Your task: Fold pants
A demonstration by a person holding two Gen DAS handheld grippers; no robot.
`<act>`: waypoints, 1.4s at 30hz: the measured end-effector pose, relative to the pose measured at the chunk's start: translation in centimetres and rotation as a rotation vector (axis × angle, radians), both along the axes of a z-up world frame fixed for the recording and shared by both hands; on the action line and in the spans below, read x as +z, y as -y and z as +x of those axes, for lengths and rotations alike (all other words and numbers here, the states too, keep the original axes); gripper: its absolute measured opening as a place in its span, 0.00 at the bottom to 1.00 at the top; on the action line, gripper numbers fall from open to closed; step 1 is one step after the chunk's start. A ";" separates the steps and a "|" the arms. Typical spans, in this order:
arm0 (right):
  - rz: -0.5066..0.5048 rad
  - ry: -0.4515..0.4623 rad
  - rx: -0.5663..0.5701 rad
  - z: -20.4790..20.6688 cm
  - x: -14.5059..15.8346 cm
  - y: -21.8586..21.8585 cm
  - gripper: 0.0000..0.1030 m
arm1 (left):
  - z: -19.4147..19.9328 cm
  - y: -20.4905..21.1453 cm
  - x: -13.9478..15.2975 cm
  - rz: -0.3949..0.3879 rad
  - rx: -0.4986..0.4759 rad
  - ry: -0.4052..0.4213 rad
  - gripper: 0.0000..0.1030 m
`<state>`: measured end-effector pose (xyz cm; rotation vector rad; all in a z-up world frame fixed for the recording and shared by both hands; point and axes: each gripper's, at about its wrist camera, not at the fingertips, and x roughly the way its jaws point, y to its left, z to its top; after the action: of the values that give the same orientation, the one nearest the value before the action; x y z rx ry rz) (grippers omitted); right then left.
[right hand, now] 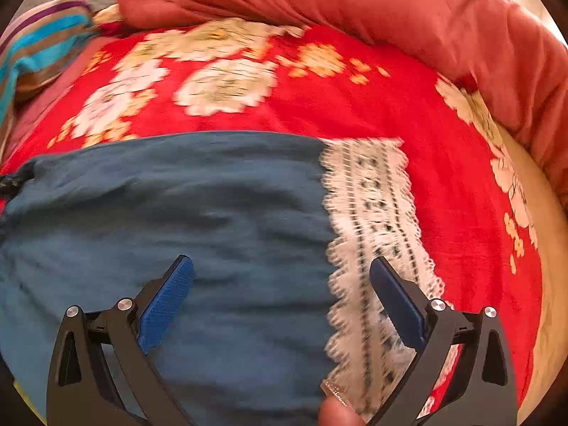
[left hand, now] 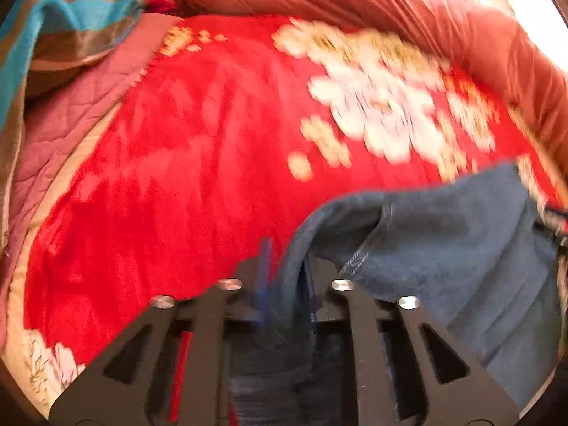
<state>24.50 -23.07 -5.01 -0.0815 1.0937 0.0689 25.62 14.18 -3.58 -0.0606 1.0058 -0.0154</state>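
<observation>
**Ana:** Left wrist view first: where are the pants against the tongs?

**Ben:** The left tongs [left hand: 284, 284] are drawn together and clamped on a fold of the blue pants [left hand: 443, 248]. The cloth runs up out of the pinch and spreads to the right, with a stitched seam just beside the right finger. The picture is blurred, so I cannot make out the pads themselves.

**Ana:** What lies under them?

**Ben:** A red flowered blanket [left hand: 195, 142] on a bed. A rust-coloured quilt [left hand: 390, 7] is bunched along its far edge, and a striped cloth [left hand: 53, 25] sits at the far left.

**Ana:** And the right wrist view?

**Ben:** The right tongs [right hand: 280, 269] stand wide apart over the pants [right hand: 177, 213], clamped on nothing. Its left blue pad [right hand: 167, 305] shows against the blue cloth and its right one against the white lace trim [right hand: 372, 213] at the hem; whether the pads touch the fabric I cannot tell.

**Ana:** How do the pants lie there?

**Ben:** Spread flat across the blanket [right hand: 355, 106], filling the near left, lace hem toward the right. A fingertip [right hand: 337, 411] with a glittery nail shows at the bottom edge, between the fingers of the tongs.
</observation>
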 end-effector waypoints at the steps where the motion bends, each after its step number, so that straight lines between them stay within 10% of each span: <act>1: -0.003 -0.006 -0.008 0.1 -0.2 0.1 0.96 | 0.3 -0.2 -0.3 -0.008 0.007 -0.007 0.11; 10: 0.058 0.155 0.244 -0.2 5.5 -5.9 0.96 | -0.6 -2.2 -0.5 -0.114 0.010 -0.003 0.36; 21: 0.025 0.062 0.602 5.3 4.0 -20.4 0.96 | -1.4 -2.6 -0.2 -0.116 -0.035 -0.005 0.45; 25: -0.066 0.021 0.684 6.4 2.1 -23.2 0.95 | -1.0 -1.8 -0.7 -0.094 -0.073 -0.019 0.11; 28: -0.109 0.005 0.724 6.4 1.3 -23.9 0.92 | -1.4 -1.4 0.2 -0.064 -0.079 0.021 0.07; 36: -0.065 0.007 0.804 4.8 1.0 -25.3 0.29 | -3.0 -0.9 3.1 -0.076 -0.098 0.122 0.07; 42: 0.004 0.093 0.772 2.5 2.9 -24.6 0.08 | -5.1 -0.2 4.5 -0.069 -0.106 0.169 0.07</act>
<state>27.00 1.56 -2.07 -0.4956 0.9169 0.7520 20.48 14.42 0.88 -0.0685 0.8386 -0.1498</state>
